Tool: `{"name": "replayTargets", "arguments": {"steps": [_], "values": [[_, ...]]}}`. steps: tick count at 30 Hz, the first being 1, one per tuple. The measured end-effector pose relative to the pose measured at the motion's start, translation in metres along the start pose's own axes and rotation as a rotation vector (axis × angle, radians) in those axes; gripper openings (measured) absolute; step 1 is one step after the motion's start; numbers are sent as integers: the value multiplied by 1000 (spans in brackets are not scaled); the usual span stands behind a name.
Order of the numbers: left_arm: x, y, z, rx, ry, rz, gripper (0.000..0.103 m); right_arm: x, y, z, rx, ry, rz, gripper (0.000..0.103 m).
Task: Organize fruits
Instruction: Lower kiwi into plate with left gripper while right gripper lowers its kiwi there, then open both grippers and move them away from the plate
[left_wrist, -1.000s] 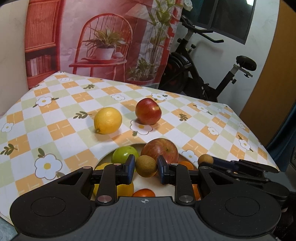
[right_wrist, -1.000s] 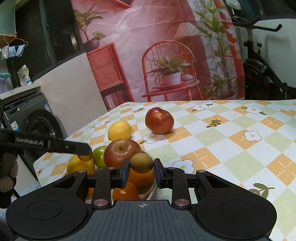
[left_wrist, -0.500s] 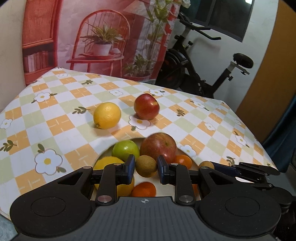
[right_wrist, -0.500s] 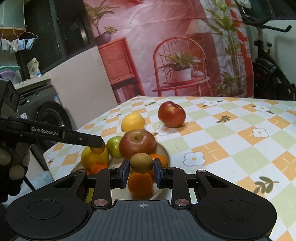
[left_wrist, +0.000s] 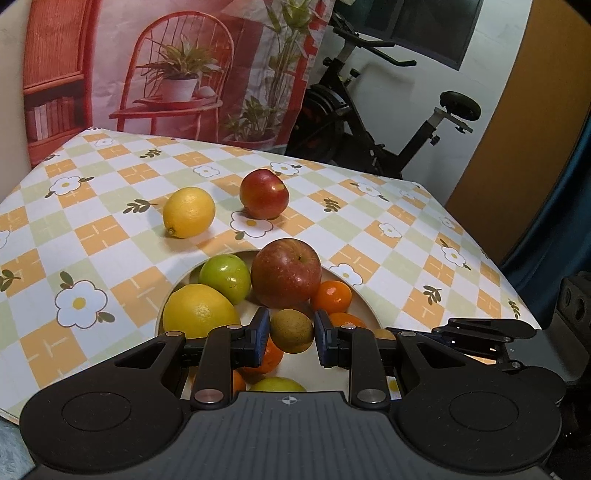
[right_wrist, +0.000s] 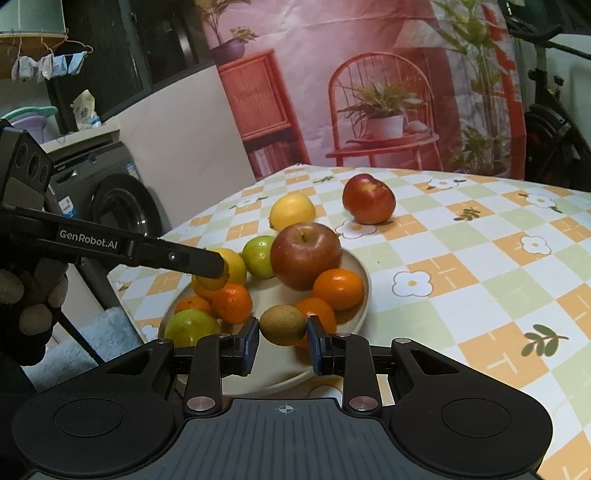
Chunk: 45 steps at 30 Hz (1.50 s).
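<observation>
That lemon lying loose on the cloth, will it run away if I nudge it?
Probably yes. The lemon is rounded and lies bare on the flat tablecloth, with nothing against it, so a nudge would likely roll it. Its oval shape suggests a wobbly, curving path. The rind looks firm and dimpled, so a pinch should hold.

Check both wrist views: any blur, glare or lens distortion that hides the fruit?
Left wrist view: sharp, fisheye bends the table edge, small highlight on the far red apple. Right wrist view: fruit on the plate reads clearly, the washing machine at the left looks smeared.
</observation>
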<state>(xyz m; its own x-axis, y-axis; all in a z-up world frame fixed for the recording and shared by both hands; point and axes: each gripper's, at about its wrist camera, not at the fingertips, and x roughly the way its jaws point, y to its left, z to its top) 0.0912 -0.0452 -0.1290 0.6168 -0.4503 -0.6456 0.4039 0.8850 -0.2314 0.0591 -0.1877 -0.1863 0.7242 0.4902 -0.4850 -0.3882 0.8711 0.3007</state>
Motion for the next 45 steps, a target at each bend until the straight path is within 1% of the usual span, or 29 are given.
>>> {"name": "replayTargets", "arguments": {"steps": [6,13,17,20,23,25,31,40,45], "values": [[3,2,0,-13,8,8,28,4,-1,-3,3,21,10,26],[3,6,2,-21,-8,33,28,4,-1,-4,7,23,9,26],[8,5,8,42,-39,73,28,5,-2,-4,12,26,9,26],[17,5,9,66,-21,94,28,6,-2,-4,14,29,7,26],[20,2,9,115,-26,103,28,6,-3,-5,16,30,5,26],[20,3,9,125,-27,103,28,7,-3,-4,15,32,7,26],[21,4,10,124,-33,106,28,7,-2,-5,14,29,4,27],[18,10,11,80,-45,106,28,6,-4,-4,16,21,-4,28],[12,17,13,33,-73,113,28,2,-6,-3,24,-4,-23,29]]}}
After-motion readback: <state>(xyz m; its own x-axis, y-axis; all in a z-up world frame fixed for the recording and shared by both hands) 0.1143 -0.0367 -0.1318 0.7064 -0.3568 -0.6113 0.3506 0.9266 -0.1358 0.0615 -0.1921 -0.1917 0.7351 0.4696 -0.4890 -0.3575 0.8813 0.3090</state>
